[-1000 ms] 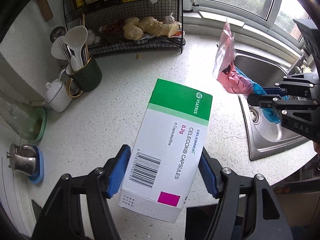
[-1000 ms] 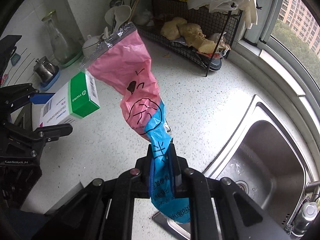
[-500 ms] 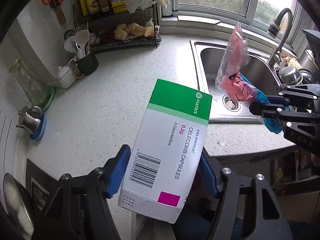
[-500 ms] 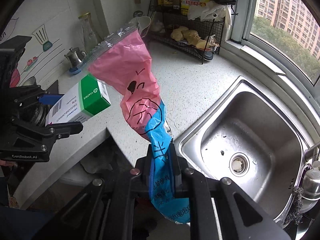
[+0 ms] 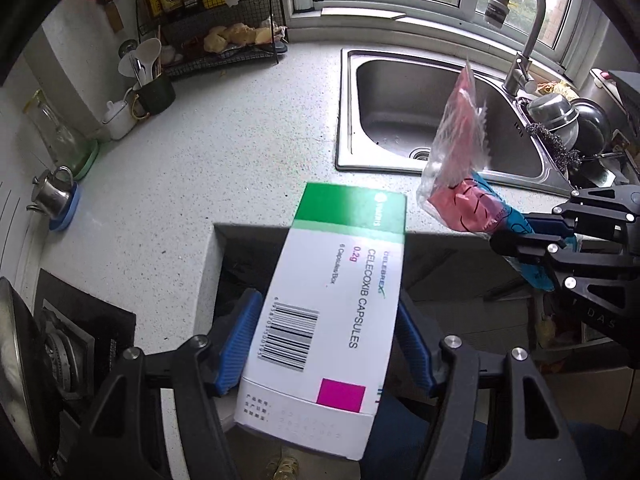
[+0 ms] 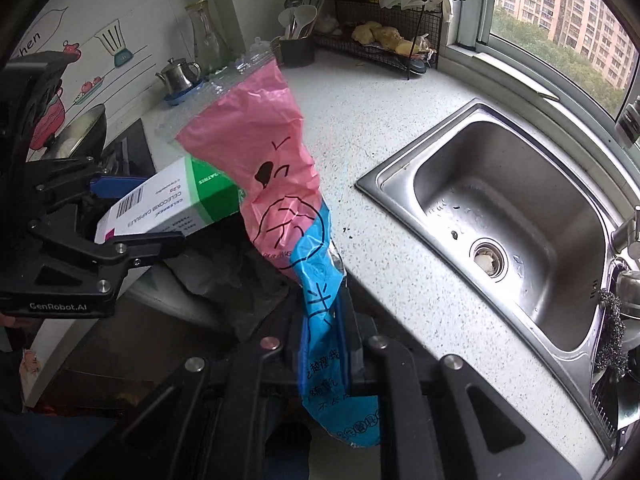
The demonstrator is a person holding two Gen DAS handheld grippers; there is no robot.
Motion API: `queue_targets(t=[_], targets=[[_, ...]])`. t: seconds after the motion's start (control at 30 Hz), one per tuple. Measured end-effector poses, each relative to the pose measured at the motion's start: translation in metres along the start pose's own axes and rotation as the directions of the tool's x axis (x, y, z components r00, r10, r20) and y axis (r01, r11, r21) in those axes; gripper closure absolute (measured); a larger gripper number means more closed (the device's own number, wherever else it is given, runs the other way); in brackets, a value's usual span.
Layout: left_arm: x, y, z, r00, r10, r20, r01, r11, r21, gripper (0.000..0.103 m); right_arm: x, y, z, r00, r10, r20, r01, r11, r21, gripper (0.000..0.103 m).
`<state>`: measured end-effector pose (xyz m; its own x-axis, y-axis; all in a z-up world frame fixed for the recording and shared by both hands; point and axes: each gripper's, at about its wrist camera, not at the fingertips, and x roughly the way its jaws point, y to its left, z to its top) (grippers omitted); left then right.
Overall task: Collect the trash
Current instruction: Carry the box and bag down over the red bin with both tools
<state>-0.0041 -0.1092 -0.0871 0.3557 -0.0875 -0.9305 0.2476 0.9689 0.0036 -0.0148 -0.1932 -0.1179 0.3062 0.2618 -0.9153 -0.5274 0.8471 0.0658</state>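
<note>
My left gripper (image 5: 328,340) is shut on a white and green capsule box (image 5: 332,316), held in the air over the gap in front of the counter. The box also shows in the right wrist view (image 6: 172,204). My right gripper (image 6: 326,340) is shut on a pink and blue plastic wrapper (image 6: 276,184), which stands up from the jaws. In the left wrist view the wrapper (image 5: 460,176) and the right gripper (image 5: 532,236) are to the right of the box. A dark bag-lined bin opening (image 6: 236,272) lies below both.
A speckled counter (image 5: 240,140) runs behind, with a steel sink (image 5: 432,108) and tap (image 5: 520,32) at right. A wire rack (image 5: 224,40), utensil cup (image 5: 154,92), small kettle (image 5: 50,192) and stove (image 5: 68,344) stand at left.
Both grippers have pulled back from the counter and away from the rack, with the box and the wrapper still held. The counter edge and the dark bin below now show.
</note>
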Motion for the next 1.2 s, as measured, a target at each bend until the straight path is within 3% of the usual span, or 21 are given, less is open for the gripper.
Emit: queue_targets(t=[0.07,0.1,0.23,0.37,0.77,1.2], targets=[[0.006,-0.003,-0.008,1.0,-0.01,-0.016,0.01,1.0,0.0,0.042,0.007,0.007,-0.006,1.0,0.006,-0.019,-0.006,1.0,0.01,0.092],[0.01,-0.003,-0.012,1.0,-0.018,-0.025,0.018,1.0,-0.001,0.049,0.012,0.009,-0.008,0.999,0.016,-0.032,-0.015,1.0,0.018,0.092],[0.033,-0.003,-0.031,0.996,-0.042,-0.083,0.041,0.999,-0.019,0.051,0.038,0.016,-0.017,0.996,0.024,-0.085,-0.021,0.999,0.038,0.092],[0.073,-0.002,-0.05,0.987,-0.077,-0.142,0.074,0.997,-0.03,0.064,0.067,0.019,-0.031,0.99,0.041,-0.135,-0.034,0.998,0.058,0.092],[0.209,-0.005,-0.092,0.945,-0.093,-0.313,0.079,0.995,-0.057,0.064,0.178,-0.005,-0.06,0.962,0.049,-0.268,-0.011,0.99,0.141,0.092],[0.351,-0.006,-0.123,0.915,-0.134,-0.382,0.11,0.99,-0.083,0.066,0.289,-0.039,-0.085,0.938,0.054,-0.342,0.017,0.979,0.202,0.092]])
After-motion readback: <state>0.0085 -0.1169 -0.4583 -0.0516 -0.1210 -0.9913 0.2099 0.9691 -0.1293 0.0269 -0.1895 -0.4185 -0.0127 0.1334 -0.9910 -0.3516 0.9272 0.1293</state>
